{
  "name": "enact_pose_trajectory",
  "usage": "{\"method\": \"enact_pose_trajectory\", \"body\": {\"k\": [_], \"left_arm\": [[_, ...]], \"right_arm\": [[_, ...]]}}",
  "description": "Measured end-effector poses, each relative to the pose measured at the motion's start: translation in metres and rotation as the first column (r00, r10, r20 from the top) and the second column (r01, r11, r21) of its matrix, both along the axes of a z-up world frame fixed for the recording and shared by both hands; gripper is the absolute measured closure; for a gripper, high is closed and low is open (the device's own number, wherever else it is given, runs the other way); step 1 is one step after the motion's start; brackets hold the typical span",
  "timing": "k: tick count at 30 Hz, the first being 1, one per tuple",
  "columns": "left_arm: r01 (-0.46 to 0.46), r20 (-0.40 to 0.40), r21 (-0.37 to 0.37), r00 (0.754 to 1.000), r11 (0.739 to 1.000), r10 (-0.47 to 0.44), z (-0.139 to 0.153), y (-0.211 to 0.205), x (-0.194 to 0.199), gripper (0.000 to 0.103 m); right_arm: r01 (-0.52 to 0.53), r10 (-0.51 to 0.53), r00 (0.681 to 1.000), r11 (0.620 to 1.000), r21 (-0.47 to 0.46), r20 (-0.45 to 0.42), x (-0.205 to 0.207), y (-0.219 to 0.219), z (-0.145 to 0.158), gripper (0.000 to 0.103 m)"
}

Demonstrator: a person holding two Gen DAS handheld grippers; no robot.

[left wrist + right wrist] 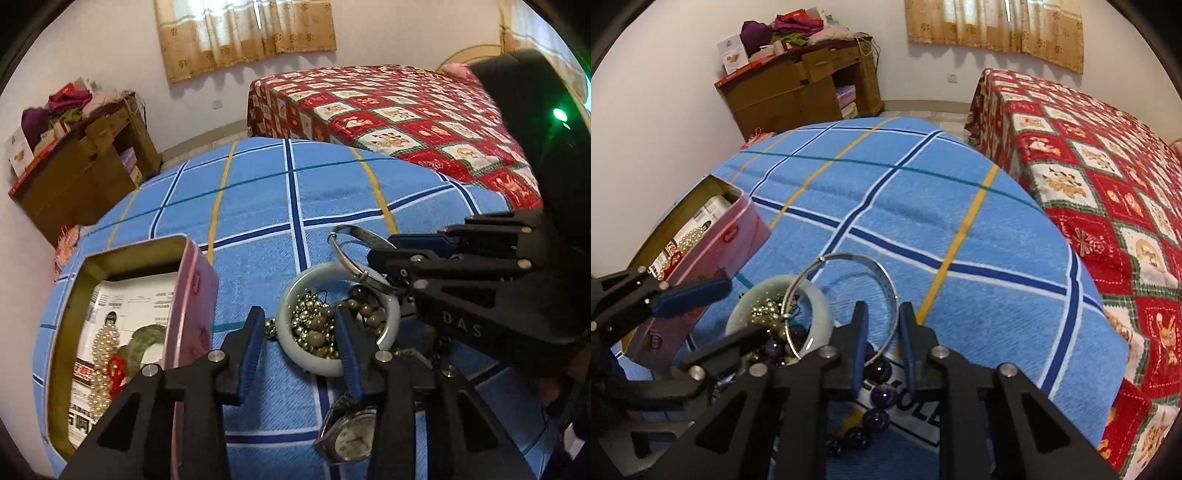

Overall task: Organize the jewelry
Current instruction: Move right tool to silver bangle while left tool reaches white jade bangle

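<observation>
1. We work on a blue plaid sheet (923,221); a red quilt (1108,177) lies to its right.
2. A pink tin (192,295) sits open on the sheet, left of the jade bangle (295,350). Inside it we see a pearl strand (103,354) and a red item beside it.
3. Our left gripper (301,354) hangs over the bangle with its jaws wide apart: the left finger is outside the bangle, toward the tin, and the right finger is down among the beads inside the ring. It grips nothing.
4. Our right gripper (882,350) is just right of the bangle, jaws narrowed around the silver bangle's (886,284) band; we cannot tell whether the pads are touching it.
5. The silver bangle stands tilted, its far side leaning on the jade bangle's rim.
6. A watch (351,439) lies on the sheet, near side of the bangle.
7. Gold beads (306,325) and brown beads (321,325) fill the jade ring; purple beads (879,398) trail from it under the right gripper.
</observation>
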State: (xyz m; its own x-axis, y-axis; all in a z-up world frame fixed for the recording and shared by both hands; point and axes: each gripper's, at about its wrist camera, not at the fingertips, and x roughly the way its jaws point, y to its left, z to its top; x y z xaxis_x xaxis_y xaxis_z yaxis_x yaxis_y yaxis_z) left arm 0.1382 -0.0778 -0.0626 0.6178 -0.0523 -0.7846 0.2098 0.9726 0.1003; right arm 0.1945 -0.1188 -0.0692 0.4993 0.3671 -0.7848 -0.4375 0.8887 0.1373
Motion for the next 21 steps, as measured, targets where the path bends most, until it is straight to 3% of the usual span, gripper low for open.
{"method": "enact_pose_trajectory", "body": {"k": [2, 5, 9, 21], "left_arm": [[-0.008, -0.01, -0.015, 1.0, 1.0, 0.007, -0.001, 0.002, 0.002, 0.063], [0.0, -0.021, -0.037, 1.0, 0.999, -0.001, -0.002, 0.004, -0.003, 0.072], [-0.026, -0.024, -0.026, 0.999, 0.999, 0.025, -0.005, 0.008, -0.019, 0.072], [-0.121, -0.093, -0.173, 0.99, 0.978, 0.106, -0.006, 0.028, -0.027, 0.068]], "right_arm": [[-0.002, 0.002, 1.0, 1.0, 0.011, -0.006, 0.0, -0.001, 0.0, 0.083], [-0.011, 0.011, 1.0, 1.0, 0.018, -0.01, 0.0, -0.001, 0.0, 0.086], [-0.03, 0.03, 0.999, 0.999, 0.017, -0.011, -0.003, 0.002, -0.001, 0.088], [-0.032, 0.032, 0.999, 0.999, 0.01, -0.008, -0.002, 0.002, -0.001, 0.088]]}}
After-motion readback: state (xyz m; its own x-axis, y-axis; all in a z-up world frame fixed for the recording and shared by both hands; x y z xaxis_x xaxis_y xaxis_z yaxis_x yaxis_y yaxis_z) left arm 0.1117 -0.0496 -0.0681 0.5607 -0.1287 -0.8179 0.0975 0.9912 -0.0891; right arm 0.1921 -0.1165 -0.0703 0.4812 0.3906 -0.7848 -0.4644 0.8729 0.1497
